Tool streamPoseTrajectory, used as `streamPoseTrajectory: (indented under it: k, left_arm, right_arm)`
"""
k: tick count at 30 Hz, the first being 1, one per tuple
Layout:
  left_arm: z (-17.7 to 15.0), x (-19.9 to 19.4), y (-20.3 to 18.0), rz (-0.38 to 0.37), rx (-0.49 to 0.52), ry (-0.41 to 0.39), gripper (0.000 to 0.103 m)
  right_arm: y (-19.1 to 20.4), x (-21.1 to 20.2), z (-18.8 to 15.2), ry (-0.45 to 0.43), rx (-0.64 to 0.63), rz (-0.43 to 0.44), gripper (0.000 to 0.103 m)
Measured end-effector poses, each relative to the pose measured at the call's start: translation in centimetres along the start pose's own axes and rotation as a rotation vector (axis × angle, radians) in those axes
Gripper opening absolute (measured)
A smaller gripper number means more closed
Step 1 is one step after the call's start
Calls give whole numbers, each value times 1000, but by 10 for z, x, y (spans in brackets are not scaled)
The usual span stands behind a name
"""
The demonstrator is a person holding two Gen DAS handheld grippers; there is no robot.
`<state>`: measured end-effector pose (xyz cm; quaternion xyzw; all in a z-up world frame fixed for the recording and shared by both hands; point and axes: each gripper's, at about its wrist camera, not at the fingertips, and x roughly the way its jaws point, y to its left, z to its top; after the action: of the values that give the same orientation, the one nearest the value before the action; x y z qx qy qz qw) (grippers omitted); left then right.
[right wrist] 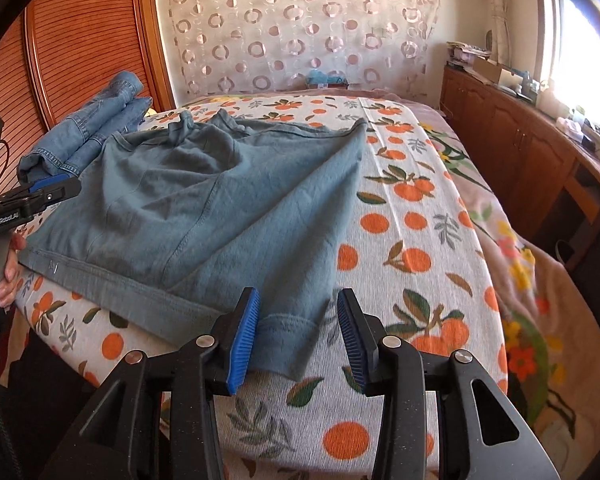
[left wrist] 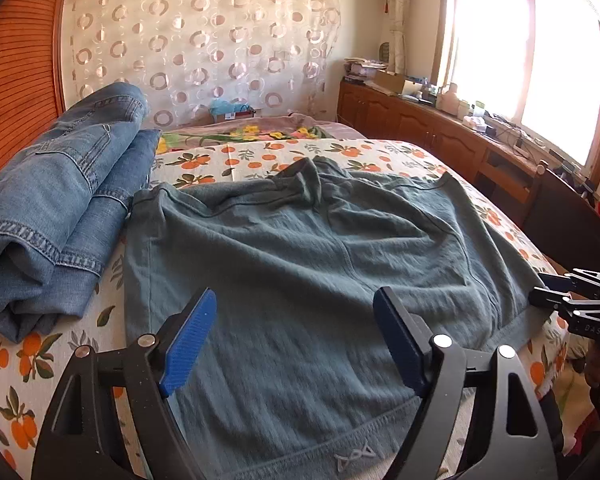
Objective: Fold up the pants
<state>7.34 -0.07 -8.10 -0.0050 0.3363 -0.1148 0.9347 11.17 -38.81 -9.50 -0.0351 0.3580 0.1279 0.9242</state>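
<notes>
A pair of teal-grey pants (left wrist: pixel 300 256) lies spread flat on the bed, waistband toward me; it also shows in the right wrist view (right wrist: pixel 204 208). My left gripper (left wrist: pixel 296 340) is open and hovers just above the cloth near the waistband, holding nothing. My right gripper (right wrist: pixel 298 336) is open, its blue pads on either side of the pants' near right corner (right wrist: pixel 288 332), not closed on it. The right gripper also shows at the right edge of the left wrist view (left wrist: pixel 572 300), and the left gripper at the left edge of the right wrist view (right wrist: pixel 40 196).
Folded blue jeans (left wrist: pixel 56 208) lie at the left of the bed, also in the right wrist view (right wrist: pixel 96 128). An orange-print bedspread (right wrist: pixel 412 240) covers the bed. A wooden wardrobe (right wrist: pixel 80 40) stands left, a wooden cabinet (right wrist: pixel 520 140) under the window right.
</notes>
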Motion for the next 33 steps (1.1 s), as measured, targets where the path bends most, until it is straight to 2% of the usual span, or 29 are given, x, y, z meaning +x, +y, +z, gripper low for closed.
streamPoseTrajectory:
  k: [8,15,20,23,28,33]
  left_arm:
    - [-13,-14,4,10,-11,14,82]
    - [-32,-32,19,66,-9,33,82]
    - [-45,-37,36,102,-34,60,82]
    - [-53,-37,46,125,-57,83,82]
    - [-59,-41,62,142,-92,88,82]
    - [-60,-53,74,159,-114,67,82]
  right_arm:
    - [-6,-8,-4,4,50,32,42]
    - [1,-8,-7,16,41,51,40]
    - [2,-8,0,2,43,63,15]
    - [5,-11,11,-23,50,85,9]
    - [34,-16,45,-88,-16,129,8]
    - [89,-8,77,-119,-113,218,8]
